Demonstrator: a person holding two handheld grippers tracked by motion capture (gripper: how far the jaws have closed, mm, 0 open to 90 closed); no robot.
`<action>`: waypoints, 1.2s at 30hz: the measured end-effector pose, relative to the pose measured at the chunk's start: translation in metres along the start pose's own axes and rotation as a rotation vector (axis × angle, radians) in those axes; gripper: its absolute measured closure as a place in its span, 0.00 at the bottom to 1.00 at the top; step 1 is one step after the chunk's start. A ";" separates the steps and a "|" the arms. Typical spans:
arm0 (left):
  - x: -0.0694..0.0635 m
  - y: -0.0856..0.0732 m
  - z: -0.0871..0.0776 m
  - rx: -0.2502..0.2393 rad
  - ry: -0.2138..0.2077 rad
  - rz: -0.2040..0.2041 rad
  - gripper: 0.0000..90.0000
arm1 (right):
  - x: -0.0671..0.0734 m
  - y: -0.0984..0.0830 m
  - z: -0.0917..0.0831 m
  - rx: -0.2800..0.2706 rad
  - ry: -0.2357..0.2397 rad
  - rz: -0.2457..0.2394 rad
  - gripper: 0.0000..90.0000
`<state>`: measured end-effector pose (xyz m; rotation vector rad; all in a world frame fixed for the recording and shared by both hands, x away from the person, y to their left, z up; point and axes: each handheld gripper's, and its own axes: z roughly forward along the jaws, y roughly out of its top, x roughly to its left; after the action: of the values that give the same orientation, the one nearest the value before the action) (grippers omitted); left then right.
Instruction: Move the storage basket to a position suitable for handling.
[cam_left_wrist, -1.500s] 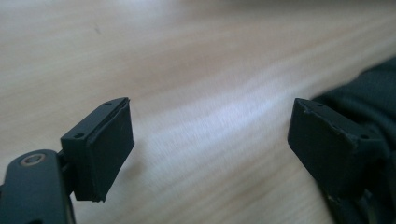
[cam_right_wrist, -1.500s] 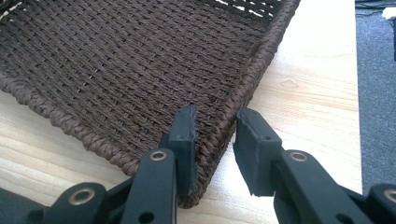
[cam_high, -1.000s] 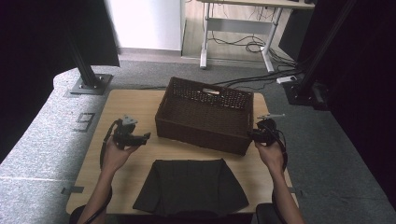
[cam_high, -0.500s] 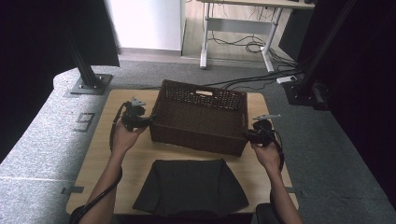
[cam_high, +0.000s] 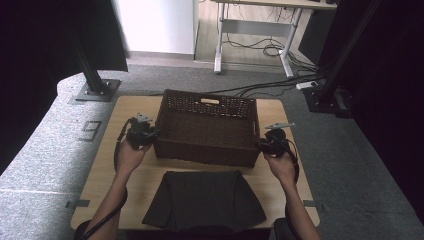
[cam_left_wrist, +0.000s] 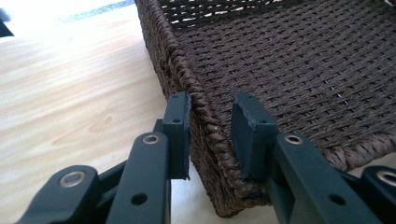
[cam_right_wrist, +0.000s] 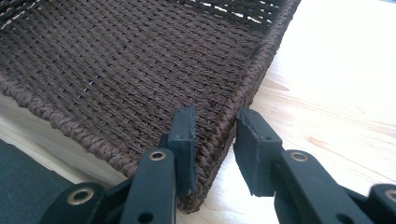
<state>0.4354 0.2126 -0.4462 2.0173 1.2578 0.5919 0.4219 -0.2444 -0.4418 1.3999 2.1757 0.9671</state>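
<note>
A dark brown woven basket stands empty on the wooden table. My left gripper sits at its left wall near the front corner. In the left gripper view the basket's rim runs between the pads of my left gripper, whose jaws have just been closing onto it. My right gripper is at the right wall. The right gripper view shows my right gripper shut on the rim, one pad inside and one outside.
A folded black cloth lies flat on the table in front of the basket, and its corner appears at the lower left of the right gripper view. Bare wood flanks the basket on both sides. Black stands and a desk with cables are on the floor beyond.
My left hand went from the open table to the basket's left wall and its jaws closed there. The basket turned from skewed to square with the table. My right gripper stayed on the right wall.
</note>
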 end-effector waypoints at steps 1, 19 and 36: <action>0.000 -0.003 -0.003 -0.002 0.001 -0.007 0.75 | 0.002 0.001 0.001 -0.001 0.004 -0.004 0.76; -0.007 -0.028 -0.030 -0.009 0.002 -0.012 0.74 | 0.016 -0.012 -0.008 -0.024 0.043 -0.021 0.76; -0.016 -0.032 -0.035 -0.022 -0.030 0.005 0.65 | 0.012 -0.024 -0.021 -0.035 0.032 -0.023 0.73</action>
<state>0.3854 0.2183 -0.4472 2.0045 1.2235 0.5742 0.3878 -0.2470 -0.4442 1.3490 2.1828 1.0213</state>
